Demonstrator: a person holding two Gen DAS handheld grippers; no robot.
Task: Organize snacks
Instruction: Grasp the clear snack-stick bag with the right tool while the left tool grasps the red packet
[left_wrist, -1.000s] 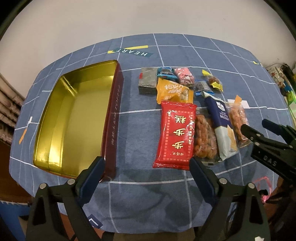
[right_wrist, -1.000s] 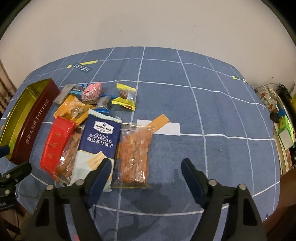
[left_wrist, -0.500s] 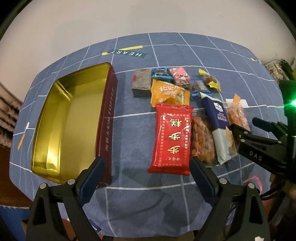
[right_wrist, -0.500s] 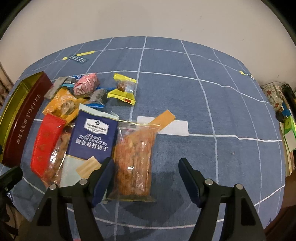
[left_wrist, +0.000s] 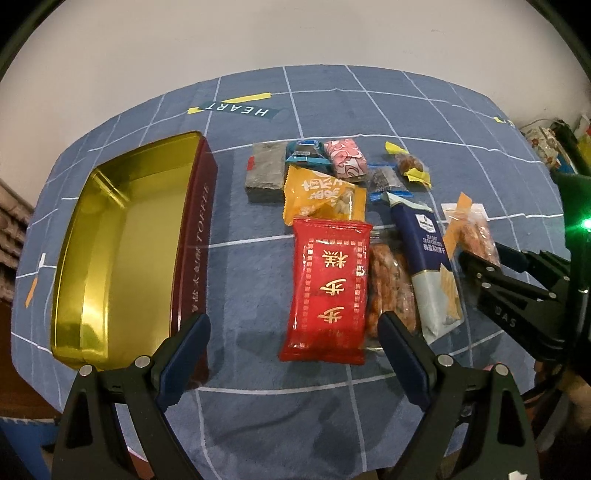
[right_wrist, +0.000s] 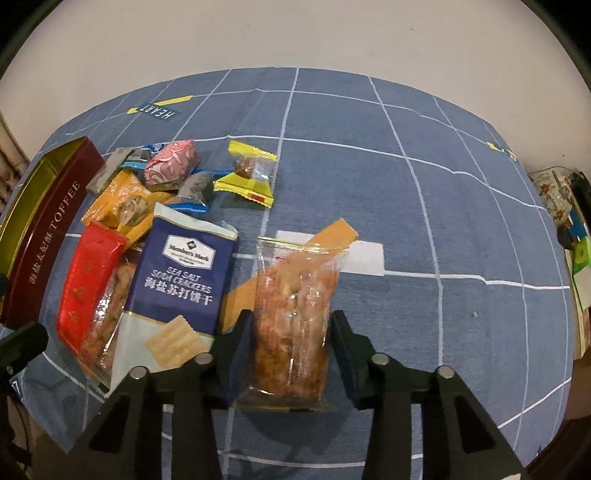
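Observation:
An open gold tin (left_wrist: 110, 254) with a dark red wall marked TOFFEE lies at the left, empty. Snacks lie in a cluster to its right: a red packet (left_wrist: 328, 288), an orange packet (left_wrist: 325, 195), a blue soda cracker pack (right_wrist: 184, 280) and several small sweets. My right gripper (right_wrist: 291, 339) has its fingers closed in on both sides of a clear bag of orange snacks (right_wrist: 295, 317); it also shows in the left wrist view (left_wrist: 491, 258). My left gripper (left_wrist: 291, 336) is open and empty, above the cloth just before the red packet.
A blue grid tablecloth (right_wrist: 406, 184) covers the table, with a HEART label (left_wrist: 240, 109) at the back. White and orange tape (right_wrist: 365, 254) lies behind the clear bag. Clutter (right_wrist: 576, 236) sits past the table's right edge. A white wall stands behind.
My right gripper moved forward over the clear bag and its fingers closed in on it. My left gripper drifted slightly and stayed open.

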